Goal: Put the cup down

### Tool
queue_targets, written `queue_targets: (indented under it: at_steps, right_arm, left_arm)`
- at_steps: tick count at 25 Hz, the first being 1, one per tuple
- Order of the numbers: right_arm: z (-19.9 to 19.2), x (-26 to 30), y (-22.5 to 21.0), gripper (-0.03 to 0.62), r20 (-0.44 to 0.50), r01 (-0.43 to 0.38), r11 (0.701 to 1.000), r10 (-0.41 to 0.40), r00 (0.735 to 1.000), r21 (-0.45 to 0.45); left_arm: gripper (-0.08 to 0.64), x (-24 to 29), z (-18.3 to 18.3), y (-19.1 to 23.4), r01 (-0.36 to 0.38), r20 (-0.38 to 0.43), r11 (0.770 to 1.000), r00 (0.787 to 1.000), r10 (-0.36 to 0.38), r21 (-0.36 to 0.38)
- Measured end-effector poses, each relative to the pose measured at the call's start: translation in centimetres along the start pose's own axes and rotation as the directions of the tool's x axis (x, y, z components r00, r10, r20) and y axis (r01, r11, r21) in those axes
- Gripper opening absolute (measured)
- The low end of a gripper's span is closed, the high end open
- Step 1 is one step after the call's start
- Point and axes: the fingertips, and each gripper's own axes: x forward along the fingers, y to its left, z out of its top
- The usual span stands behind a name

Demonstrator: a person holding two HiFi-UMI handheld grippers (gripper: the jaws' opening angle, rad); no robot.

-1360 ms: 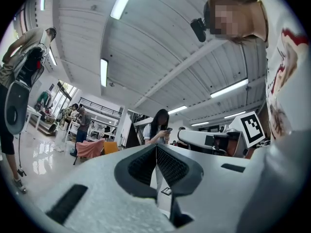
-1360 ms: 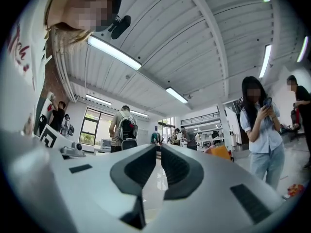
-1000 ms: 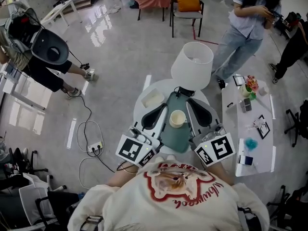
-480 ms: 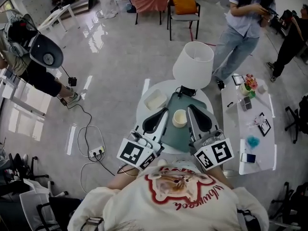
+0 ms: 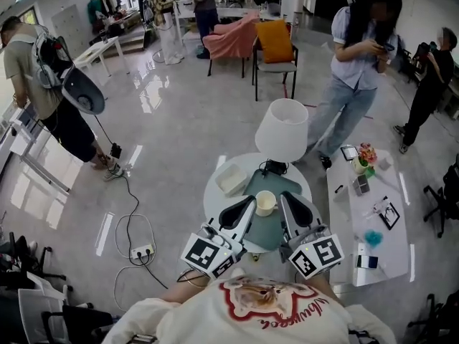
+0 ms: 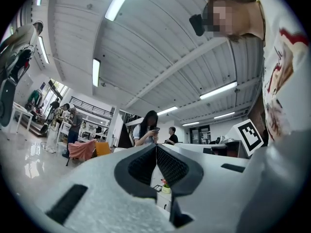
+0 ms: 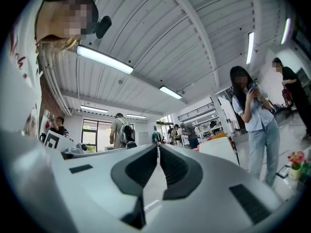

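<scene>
The cup (image 5: 265, 203) stands upright on a teal mat (image 5: 264, 228) on the round worktop (image 5: 212, 199), and neither tool touches it. Behind the cup rises a white lamp (image 5: 282, 129). To the cup's left lies a shallow white dish (image 5: 231, 179). What the cup and dish hold is too small to tell. The left tool (image 5: 249, 201) and right tool (image 5: 283, 198) flank the cup, each with its jaws closed on nothing.
</scene>
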Motion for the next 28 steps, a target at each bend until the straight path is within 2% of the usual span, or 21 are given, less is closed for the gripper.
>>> queue_targets:
  at_steps: [5,23,28]
  right_arm:
    - [0.2,-5.2,2.1,0.04,-0.016,-0.007,0.994,0.005,1.0,-0.105]
    - [1.9,-26.8,10.3,0.04,-0.057,-0.073,0.988,0.065,0.996,-0.134]
    - [3.4,-30.1,12.1,0.04,-0.036,-0.071,0.971,0.064,0.997,-0.228]
  left_arm:
    - [0.017,-2.4,-0.4,-4.7,-0.014,0.009,1.0,1.0,0.014,-0.009]
    - [0.017,-13.4,-0.3,-25.2,-0.08,0.035,0.996,0.996,0.081,-0.026]
    - [0.017,-15.8,1.0,-28.3,-0.106,0.037,0.994,0.994,0.106,-0.006]
